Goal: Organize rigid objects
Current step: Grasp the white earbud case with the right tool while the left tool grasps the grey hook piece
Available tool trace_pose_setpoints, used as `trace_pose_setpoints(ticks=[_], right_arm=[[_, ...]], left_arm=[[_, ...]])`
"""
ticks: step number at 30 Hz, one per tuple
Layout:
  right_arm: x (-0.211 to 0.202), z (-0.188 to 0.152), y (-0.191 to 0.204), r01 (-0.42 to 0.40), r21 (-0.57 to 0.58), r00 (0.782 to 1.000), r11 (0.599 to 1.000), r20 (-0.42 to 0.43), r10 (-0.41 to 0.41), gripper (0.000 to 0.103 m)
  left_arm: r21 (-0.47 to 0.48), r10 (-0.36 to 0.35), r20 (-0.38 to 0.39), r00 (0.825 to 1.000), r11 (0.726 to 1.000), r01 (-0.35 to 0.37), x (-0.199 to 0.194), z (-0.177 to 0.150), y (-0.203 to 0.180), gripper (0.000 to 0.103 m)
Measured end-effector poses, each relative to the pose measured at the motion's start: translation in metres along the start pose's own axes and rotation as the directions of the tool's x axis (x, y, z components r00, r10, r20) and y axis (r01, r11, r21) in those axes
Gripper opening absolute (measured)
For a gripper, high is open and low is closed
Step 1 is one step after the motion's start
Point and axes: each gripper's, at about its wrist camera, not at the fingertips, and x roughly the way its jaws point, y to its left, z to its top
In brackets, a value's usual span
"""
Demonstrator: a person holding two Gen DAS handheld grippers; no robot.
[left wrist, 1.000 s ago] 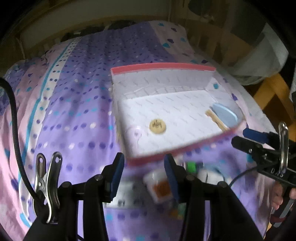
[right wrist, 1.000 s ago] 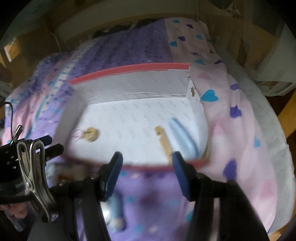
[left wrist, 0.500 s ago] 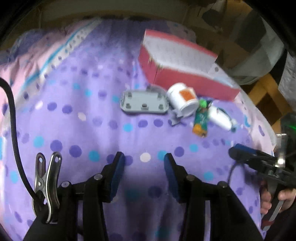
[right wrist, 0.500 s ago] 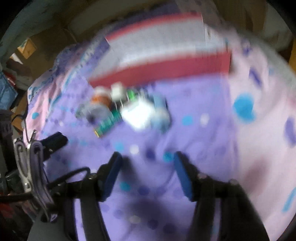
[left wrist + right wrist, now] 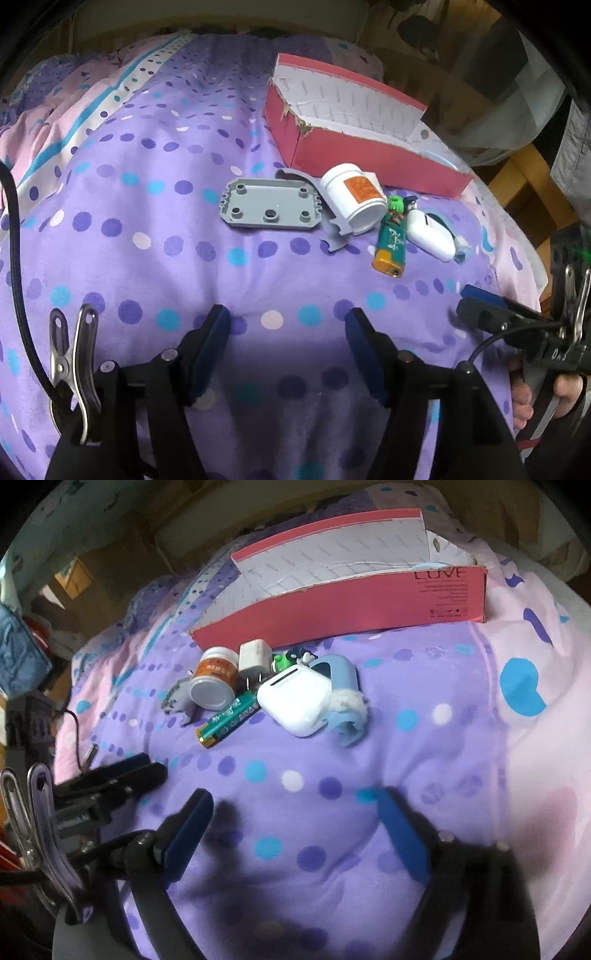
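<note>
Bed with a purple polka-dot cover (image 5: pixel 155 206); pink-and-white panels run along both sides. Red cardboard box (image 5: pixel 369 162), white-lined and open-topped, sits at the far side of the cover, one corner torn. Small rigid items cluster just in front of its near wall. Grey flat plate with round studs (image 5: pixel 269 208) lies leftmost, flat on the cover. A grey curved bracket (image 5: pixel 334 230) lies beside it, partly under a white jar with an orange label (image 5: pixel 356 199), which is tipped on its side. A green-and-orange battery (image 5: pixel 227 720) lies next to the jar, one end pointing toward the cameras. A white square charger plug (image 5: pixel 255 661) stands behind the jar, prongs downward. A small green piece (image 5: pixel 395 205) and a dark blue figure (image 5: pixel 295 653) sit near the box wall; detail too small to tell. A white earbud case (image 5: pixel 295 699) rests against a light blue strap with a fuzzy white patch (image 5: pixel 345 705). Left claw (image 5: pixel 288 332) hangs above bare cover, jaws opening, nothing between them. Right claw (image 5: pixel 291 814) likewise above bare cover, jaws opening to a wide spread, holding nothing. Both sit well short of the cluster. A hand (image 5: pixel 532 398) grips the right tool's handle at the left view's edge.
</note>
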Motion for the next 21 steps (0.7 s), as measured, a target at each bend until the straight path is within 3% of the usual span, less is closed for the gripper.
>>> trace_pose_setpoints(ticks=[3,7,12,14,17,21], right_arm=[[-0.002,0.001,-0.004,-0.032,0.027,0.999,0.999,0.009,0.031,0.093],[-0.002,0.001,-0.003,-0.036,0.031,0.999,0.999,0.012,0.036,0.093],[-0.005,0.0,-0.008,-0.052,0.061,0.998,0.997,0.036,0.05,0.091],[-0.011,0.0,-0.018,-0.055,0.12,0.996,0.991,0.075,0.046,0.079],[-0.016,0.0,-0.034,-0.073,0.215,0.991,0.974,0.126,0.046,0.065],[-0.016,0.001,-0.04,-0.07,0.25,0.99,0.966,0.138,0.036,0.06]], left_arm=[[-0.031,0.01,0.083,0.997,0.999,-0.008,-0.018,0.002,-0.001,0.065],[0.006,-0.016,0.175,0.984,1.0,0.015,-0.037,0.018,-0.018,0.065],[0.004,-0.088,0.113,0.99,0.996,0.088,-0.006,0.049,-0.04,0.058],[-0.019,-0.09,0.09,0.992,0.996,0.092,0.01,0.056,-0.045,0.056],[-0.027,-0.035,0.072,0.997,0.999,0.037,0.031,0.064,-0.05,0.055],[-0.011,0.003,0.038,0.999,1.0,-0.003,0.055,0.065,-0.048,0.055]])
